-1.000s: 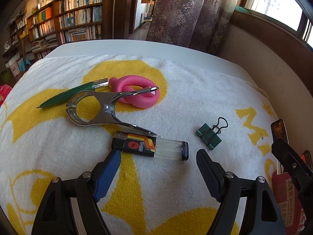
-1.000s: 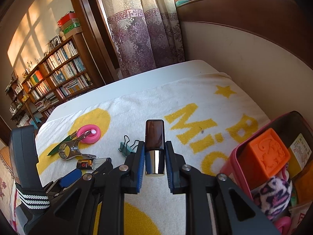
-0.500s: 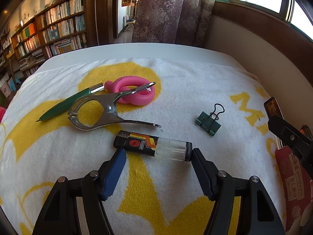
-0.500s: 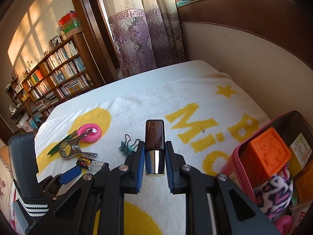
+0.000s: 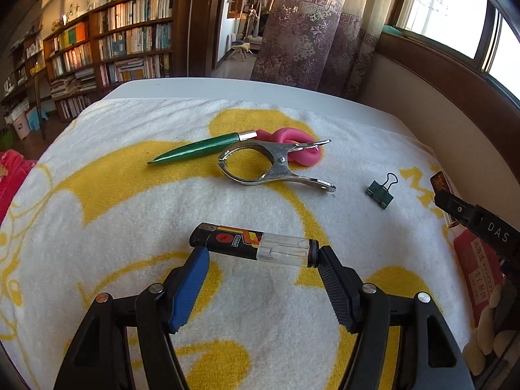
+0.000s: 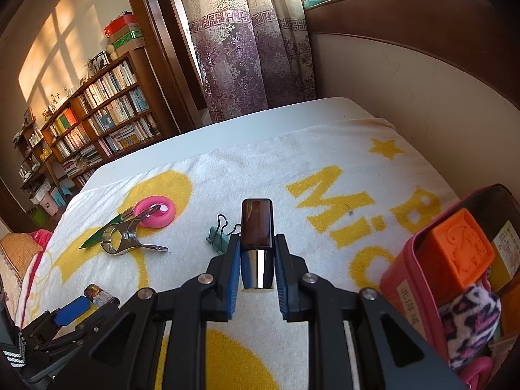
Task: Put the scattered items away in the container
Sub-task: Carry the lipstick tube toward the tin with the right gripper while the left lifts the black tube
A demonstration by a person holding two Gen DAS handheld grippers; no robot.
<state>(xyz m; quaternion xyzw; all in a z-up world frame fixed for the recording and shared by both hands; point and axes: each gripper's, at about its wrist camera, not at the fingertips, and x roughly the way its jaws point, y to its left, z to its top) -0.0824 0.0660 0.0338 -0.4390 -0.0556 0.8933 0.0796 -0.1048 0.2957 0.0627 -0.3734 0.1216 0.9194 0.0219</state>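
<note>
On the towel, left fingers bracket the lighter; right fingers clamp a lipstick.

The left gripper, black-framed with one blue-padded finger and one black ribbed finger, sits low over the towel on the near side of the shiny metal spring tongs, well apart from them. Its jaws are spread wide, with the two fingertips at the two ends of the black and clear cigarette lighter. The right gripper, black with blue pads, is to the right of the tongs, its jaws clamped on a brown-capped chrome lipstick tube held upright.
</note>
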